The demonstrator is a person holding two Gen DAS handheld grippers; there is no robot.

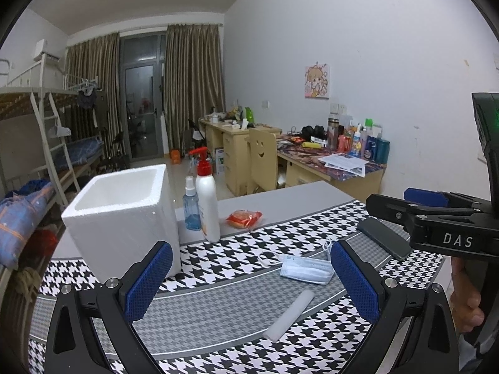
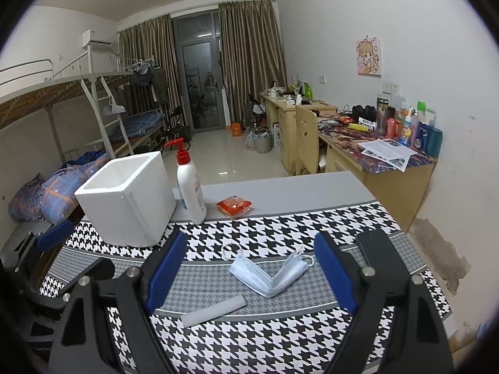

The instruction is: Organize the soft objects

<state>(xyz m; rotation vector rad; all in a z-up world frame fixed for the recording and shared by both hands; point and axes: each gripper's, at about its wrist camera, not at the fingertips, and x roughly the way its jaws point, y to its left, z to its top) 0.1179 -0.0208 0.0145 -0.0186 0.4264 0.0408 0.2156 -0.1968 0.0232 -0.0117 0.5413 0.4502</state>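
A folded blue face mask [image 1: 307, 269] [image 2: 269, 275] lies on the houndstooth cloth [image 1: 237, 258] [image 2: 280, 224]. A white foam stick [image 1: 290, 314] [image 2: 213, 311] lies nearer to me. A red snack packet [image 1: 244, 218] [image 2: 234, 205] sits on the grey tabletop behind. A white foam box [image 1: 121, 202] [image 2: 124, 196] stands open at the left. My left gripper [image 1: 251, 277] is open and empty above the cloth, the mask near its right finger. My right gripper [image 2: 249, 271] is open and empty over the mask and stick; it also shows in the left wrist view [image 1: 386, 208].
A white pump bottle [image 1: 207, 199] [image 2: 190, 184] and a blue spray bottle [image 1: 191, 205] stand beside the box. A black phone [image 1: 385, 238] [image 2: 379, 252] lies at the right of the cloth. Desks, a chair and bunk beds stand beyond the table.
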